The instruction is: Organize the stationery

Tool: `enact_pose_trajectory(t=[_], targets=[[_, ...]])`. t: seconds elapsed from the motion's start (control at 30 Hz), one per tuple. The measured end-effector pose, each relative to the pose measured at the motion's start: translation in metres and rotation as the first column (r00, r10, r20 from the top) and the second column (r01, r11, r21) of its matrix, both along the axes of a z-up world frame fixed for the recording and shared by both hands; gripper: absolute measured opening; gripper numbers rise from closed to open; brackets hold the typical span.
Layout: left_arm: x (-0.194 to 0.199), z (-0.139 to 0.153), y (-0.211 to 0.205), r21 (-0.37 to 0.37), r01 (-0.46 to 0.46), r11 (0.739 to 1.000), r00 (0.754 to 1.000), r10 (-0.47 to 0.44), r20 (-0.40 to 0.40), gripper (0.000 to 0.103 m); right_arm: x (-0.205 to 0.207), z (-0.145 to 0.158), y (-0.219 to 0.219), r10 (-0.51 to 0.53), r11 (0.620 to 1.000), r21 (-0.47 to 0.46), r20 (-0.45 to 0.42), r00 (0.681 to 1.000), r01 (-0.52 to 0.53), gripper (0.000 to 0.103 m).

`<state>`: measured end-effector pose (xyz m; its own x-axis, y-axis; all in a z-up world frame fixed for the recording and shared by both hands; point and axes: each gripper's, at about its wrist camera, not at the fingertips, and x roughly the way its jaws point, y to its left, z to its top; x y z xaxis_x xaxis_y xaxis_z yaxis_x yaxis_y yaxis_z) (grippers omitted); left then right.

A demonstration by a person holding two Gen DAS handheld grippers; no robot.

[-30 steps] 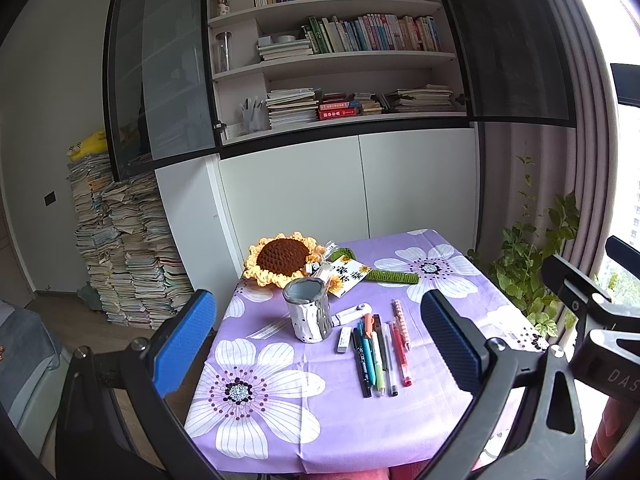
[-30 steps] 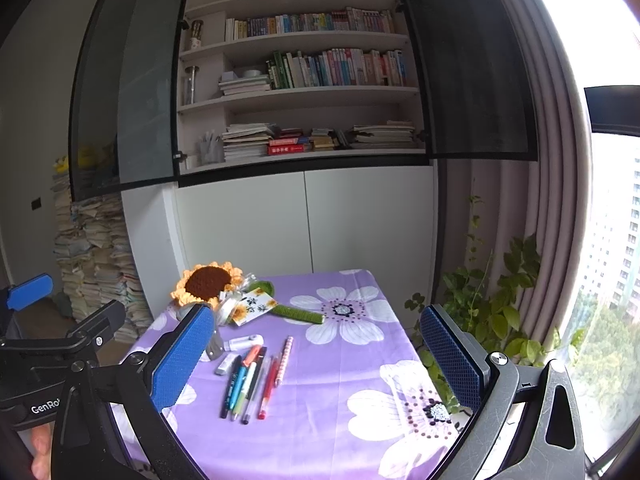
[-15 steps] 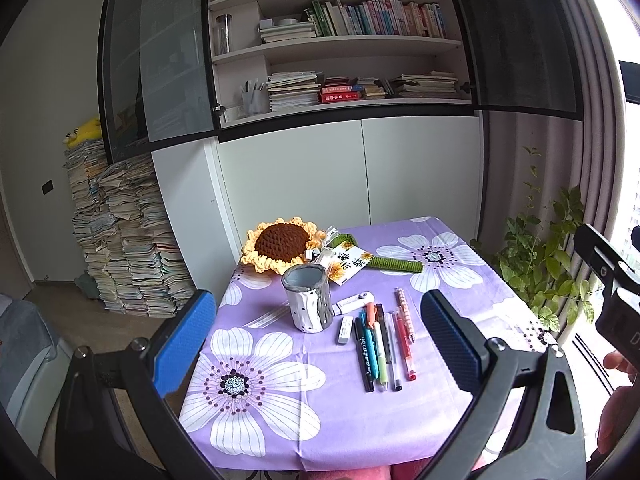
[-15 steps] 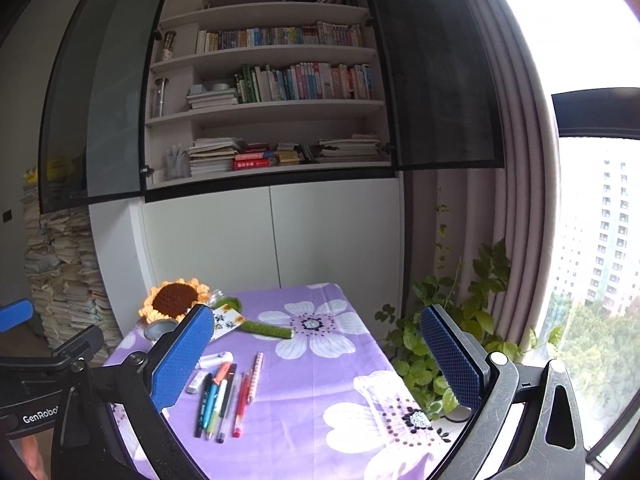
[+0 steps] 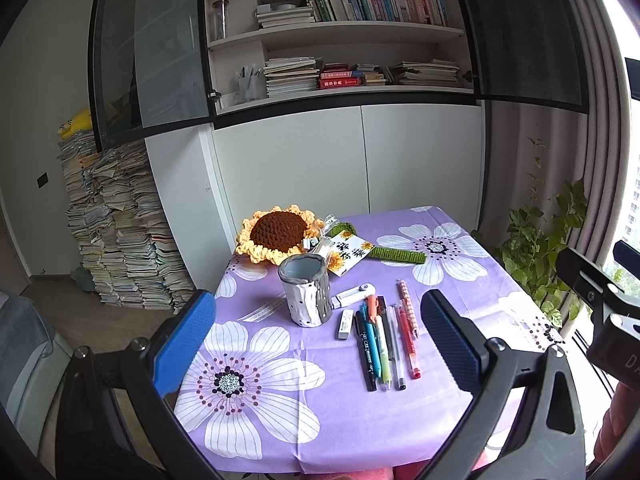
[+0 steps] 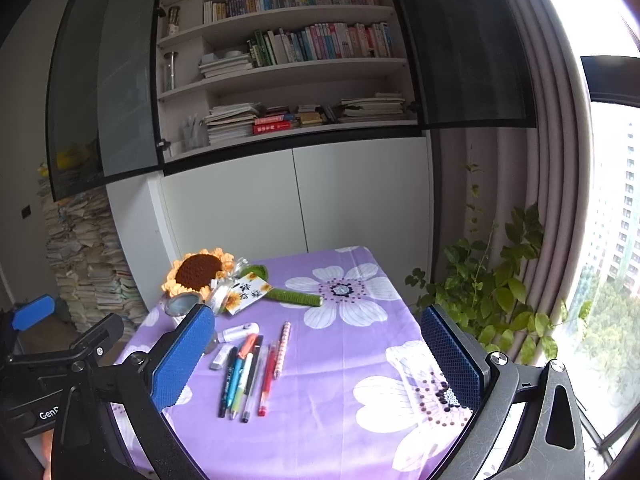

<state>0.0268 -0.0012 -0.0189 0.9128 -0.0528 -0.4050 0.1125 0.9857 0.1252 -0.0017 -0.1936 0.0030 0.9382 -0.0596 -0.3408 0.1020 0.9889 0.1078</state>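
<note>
Pens (image 5: 384,340) lie parallel, tips twd camera; both claws (image 5: 320,340) (image 6: 316,356) spread wide, empty.

We note the tablecloth (image 5: 360,412): thin purple cloth, matt, lightly creased, printed with white flowers. The sunflower (image 5: 279,234) is crocheted yarn, nubbly and matt. The pen pot (image 5: 306,290) looks like grey ceramic or clay, ridged, with a dull sheen. The pens (image 5: 384,340) have smooth plastic barrels, some glossy; the eraser (image 5: 344,324) is matt white. Left gripper (image 5: 320,338) and right gripper (image 6: 316,356) show textured blue pads on matt black plastic frames with metal screws. The cabinet doors (image 5: 352,160) are smooth matt white.
</note>
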Motion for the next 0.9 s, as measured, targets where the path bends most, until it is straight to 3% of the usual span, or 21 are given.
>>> enact_pose_trajectory(t=[0.6,0.9], targets=[[0.029,-0.012,0.006,-0.006,-0.002,1.0,0.999,0.002,-0.037,0.102,0.025,-0.005,0.017,0.021,0.998,-0.065,-0.058,0.998,-0.025,0.103],[0.052,-0.031,0.017,-0.018,-0.02,1.0,0.995,0.018,-0.097,0.102,0.042,-0.015,0.026,0.023,0.996,-0.088,-0.091,0.996,-0.031,0.103]])
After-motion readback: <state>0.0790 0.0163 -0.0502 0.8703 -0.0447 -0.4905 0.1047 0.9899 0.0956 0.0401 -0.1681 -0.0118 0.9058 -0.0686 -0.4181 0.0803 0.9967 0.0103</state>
